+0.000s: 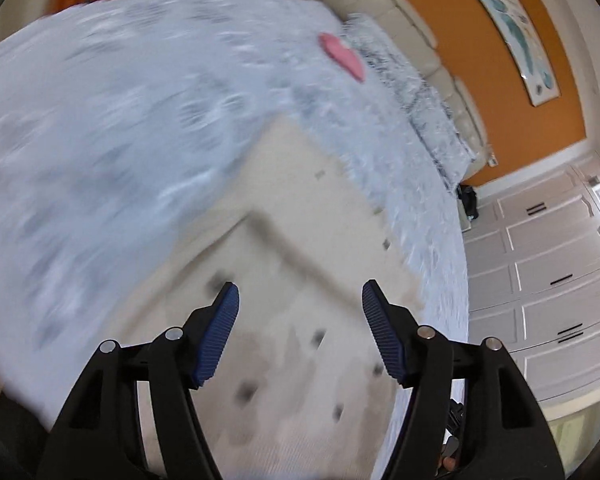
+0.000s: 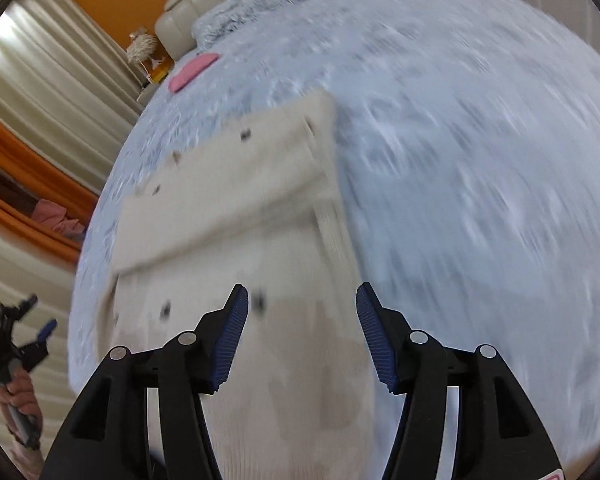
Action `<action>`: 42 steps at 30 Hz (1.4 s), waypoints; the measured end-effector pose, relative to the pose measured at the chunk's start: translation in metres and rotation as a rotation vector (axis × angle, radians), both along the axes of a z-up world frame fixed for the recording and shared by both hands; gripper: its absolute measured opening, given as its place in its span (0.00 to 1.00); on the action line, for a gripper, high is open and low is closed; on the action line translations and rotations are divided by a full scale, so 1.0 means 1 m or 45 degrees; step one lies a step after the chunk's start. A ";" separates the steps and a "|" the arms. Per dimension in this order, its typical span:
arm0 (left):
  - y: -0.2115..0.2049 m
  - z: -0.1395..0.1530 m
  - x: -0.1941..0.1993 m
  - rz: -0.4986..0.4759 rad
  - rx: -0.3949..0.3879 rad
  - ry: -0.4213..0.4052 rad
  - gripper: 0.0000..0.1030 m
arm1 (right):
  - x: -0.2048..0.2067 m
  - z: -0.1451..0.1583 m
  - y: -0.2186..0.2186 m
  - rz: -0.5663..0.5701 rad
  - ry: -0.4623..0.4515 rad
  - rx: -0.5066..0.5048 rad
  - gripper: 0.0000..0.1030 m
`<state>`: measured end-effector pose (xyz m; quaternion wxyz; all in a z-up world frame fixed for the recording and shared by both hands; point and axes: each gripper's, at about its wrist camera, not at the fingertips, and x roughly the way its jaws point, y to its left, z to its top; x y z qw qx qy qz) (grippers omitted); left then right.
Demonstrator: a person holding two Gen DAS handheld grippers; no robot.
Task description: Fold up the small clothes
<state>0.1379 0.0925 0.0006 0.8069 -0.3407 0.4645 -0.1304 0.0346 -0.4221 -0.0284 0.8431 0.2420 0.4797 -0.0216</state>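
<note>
In the left wrist view, the bed (image 1: 100,140), covered by a fluffy pale blue blanket, fills the left and upper part of the picture, much blurred. A cream garment (image 1: 284,240) with small dark marks is spread flat on the blanket, lower centre, with a darker fold line running across it. The left claw (image 1: 300,320) is held above this garment with its jaws set wide; nothing is gripped between the blue pads (image 1: 220,336). A small pink item (image 1: 342,56) lies on the blanket beyond the garment, near the grey furry pillows (image 1: 412,96) and the cream padded headboard (image 1: 420,28). Further right, an orange wall with a framed picture (image 1: 508,28) and white cabinet doors (image 1: 548,280) are seen.

In the right wrist view, the left claw (image 2: 40,332) is seen at the far left edge, held in a hand (image 2: 20,392), apart from the bed, before pale curtains (image 2: 40,80). The cream garment (image 2: 240,240) lies on the blanket (image 2: 480,160), its far part folded over the near part, with the folded edge running across it. The right claw (image 2: 298,328) hovers over the near end of the garment, jaws wide and gripping nothing. The pink item (image 2: 192,68) rests near the headboard, well apart from the garment.
</note>
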 end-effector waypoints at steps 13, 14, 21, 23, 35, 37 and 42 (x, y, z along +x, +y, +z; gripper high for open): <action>-0.047 -0.104 0.132 0.091 0.394 0.054 0.19 | 0.148 -0.021 -0.002 0.137 -0.171 -0.074 0.13; -0.045 -0.101 0.132 0.101 0.457 0.013 0.19 | 0.140 -0.006 -0.003 0.142 -0.275 -0.059 0.13; -0.051 -0.107 0.133 0.091 0.614 -0.028 0.16 | 0.145 -0.068 -0.039 -0.003 -0.051 -0.003 0.30; -0.042 -0.097 0.124 0.099 0.518 -0.015 0.17 | 0.123 -0.045 -0.042 -0.096 -0.076 -0.038 0.55; 0.054 -0.103 -0.063 -0.102 0.266 0.405 0.81 | -0.128 -0.070 0.000 0.012 0.307 0.308 0.69; 0.062 -0.114 -0.083 -0.117 0.198 0.497 0.83 | -0.150 -0.076 0.012 0.026 0.309 0.404 0.71; 0.051 -0.131 -0.102 -0.222 -0.061 0.608 0.91 | -0.144 -0.076 0.036 0.097 0.331 0.557 0.74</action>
